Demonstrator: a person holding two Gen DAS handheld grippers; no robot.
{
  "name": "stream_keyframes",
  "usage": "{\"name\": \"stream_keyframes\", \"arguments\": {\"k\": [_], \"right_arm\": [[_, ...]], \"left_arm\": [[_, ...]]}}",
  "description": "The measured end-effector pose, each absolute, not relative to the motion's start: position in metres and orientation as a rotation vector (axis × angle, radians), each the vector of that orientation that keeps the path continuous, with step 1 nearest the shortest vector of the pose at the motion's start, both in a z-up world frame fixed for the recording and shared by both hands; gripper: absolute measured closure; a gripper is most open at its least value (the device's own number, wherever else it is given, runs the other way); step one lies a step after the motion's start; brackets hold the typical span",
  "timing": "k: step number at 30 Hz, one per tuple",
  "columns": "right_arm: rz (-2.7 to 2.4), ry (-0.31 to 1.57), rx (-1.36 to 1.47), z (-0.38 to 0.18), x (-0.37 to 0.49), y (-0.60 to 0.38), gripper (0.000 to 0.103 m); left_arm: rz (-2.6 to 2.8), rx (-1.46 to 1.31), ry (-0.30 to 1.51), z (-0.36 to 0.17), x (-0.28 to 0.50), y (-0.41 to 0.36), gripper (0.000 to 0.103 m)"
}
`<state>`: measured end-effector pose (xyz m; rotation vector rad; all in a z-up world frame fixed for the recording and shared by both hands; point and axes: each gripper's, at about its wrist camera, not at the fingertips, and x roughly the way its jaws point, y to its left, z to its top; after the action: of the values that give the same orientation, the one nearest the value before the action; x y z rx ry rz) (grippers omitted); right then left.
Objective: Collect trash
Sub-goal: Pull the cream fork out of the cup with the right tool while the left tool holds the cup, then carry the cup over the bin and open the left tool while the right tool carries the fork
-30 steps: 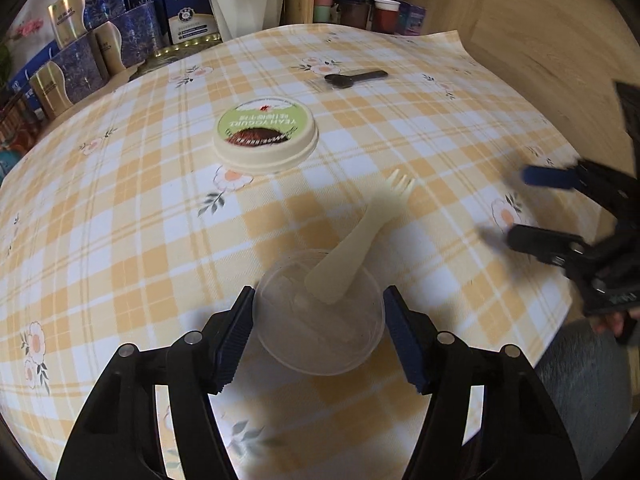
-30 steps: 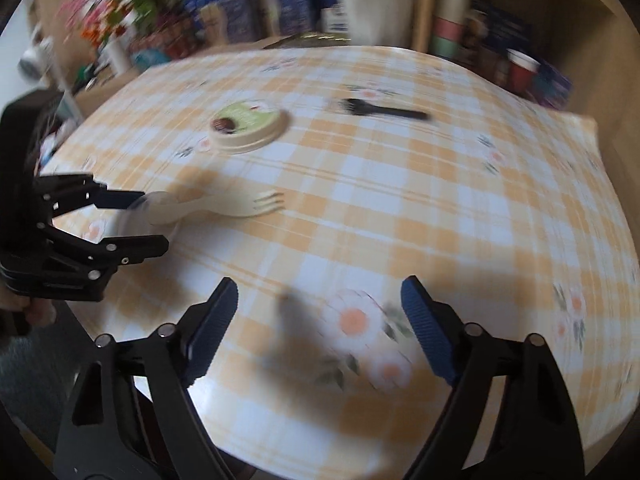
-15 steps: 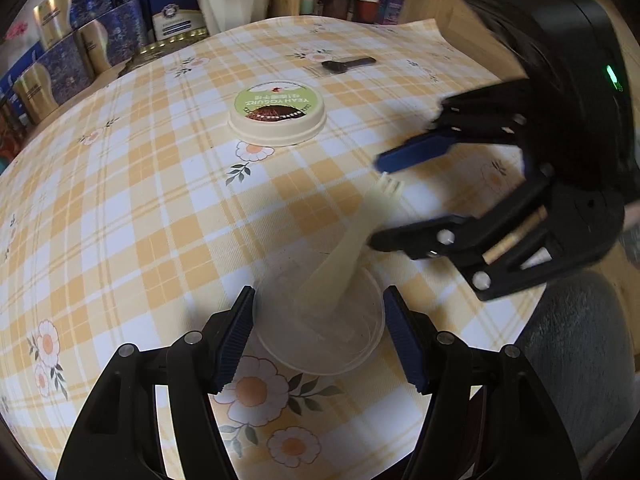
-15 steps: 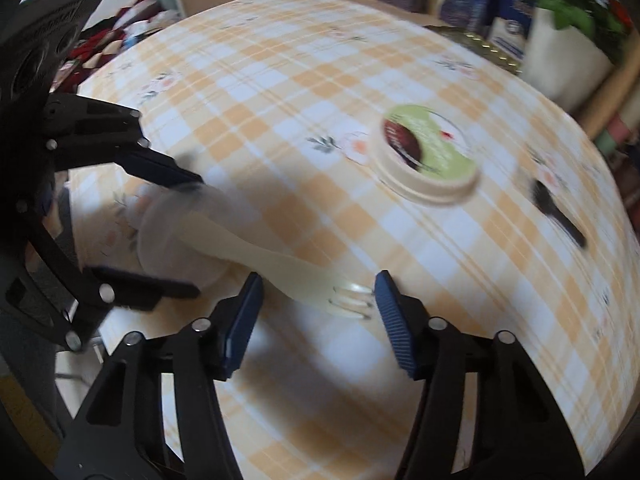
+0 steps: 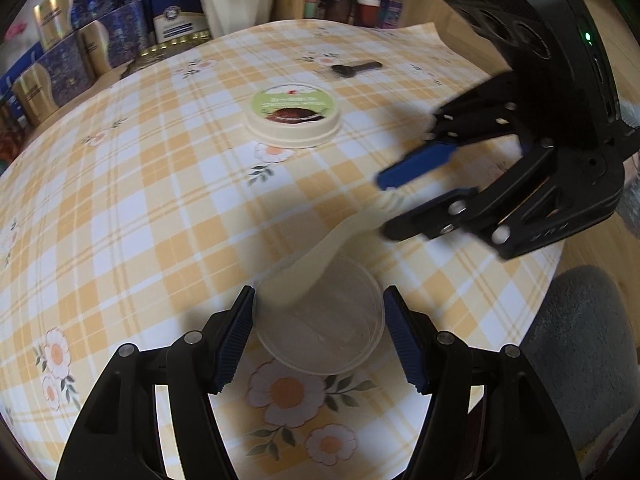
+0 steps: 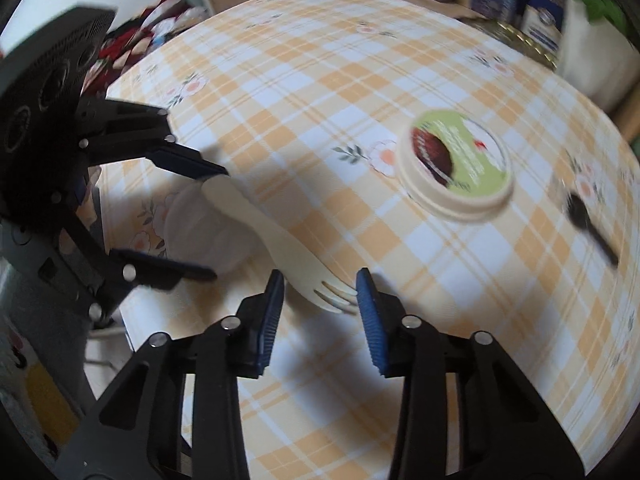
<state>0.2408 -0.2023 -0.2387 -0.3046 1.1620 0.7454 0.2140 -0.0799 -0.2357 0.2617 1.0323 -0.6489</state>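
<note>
**Between my right jaws, the fork's tines**

Between the blue pads of my right gripper [image 6: 320,292] lie the tines of the cream fork [image 6: 276,236]. Its jaws have just been closing and now stand narrow, one pad at each side of the tines; I cannot tell whether they press yet. The fork's handle end rests in the clear cup [image 5: 320,320], which my left gripper [image 5: 318,320] holds by its sides, jaws at a middling width.

A second ago my right gripper was far off at the table's edge, with wide jaws over bare cloth. Now it has swung in and reaches over the fork from the side. The cup has not shifted in the left grip.

Further out on the checked cloth [image 5: 140,200] sit a round lid [image 5: 292,114] with a green label, well apart from the fork, and beyond it a black spoon [image 5: 356,68]. Open cloth lies between fork and lid. The cup stands near the table's edge, which curves close behind both grippers; boxes and a white pot crowd the far side.
</note>
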Motion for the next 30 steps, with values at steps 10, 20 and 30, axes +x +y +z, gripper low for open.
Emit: {"name": "stream_keyframes", "arguments": {"k": [10,20,30], "right_arm": [[0.558,1.224,-0.251,-0.239,0.233,-0.233,0.079],[0.546,1.145,-0.262,-0.233,0.253,-0.207,0.049],[0.510,1.138,-0.198,-0.239,0.266,-0.195,0.084]], "left_arm": [[-0.512,0.195,1.023,-0.235,0.213,-0.047,0.040],[-0.501,0.152,1.010,-0.235,0.209,-0.042,0.040],[-0.486,0.115,1.004,-0.234,0.208,-0.040,0.040]]}}
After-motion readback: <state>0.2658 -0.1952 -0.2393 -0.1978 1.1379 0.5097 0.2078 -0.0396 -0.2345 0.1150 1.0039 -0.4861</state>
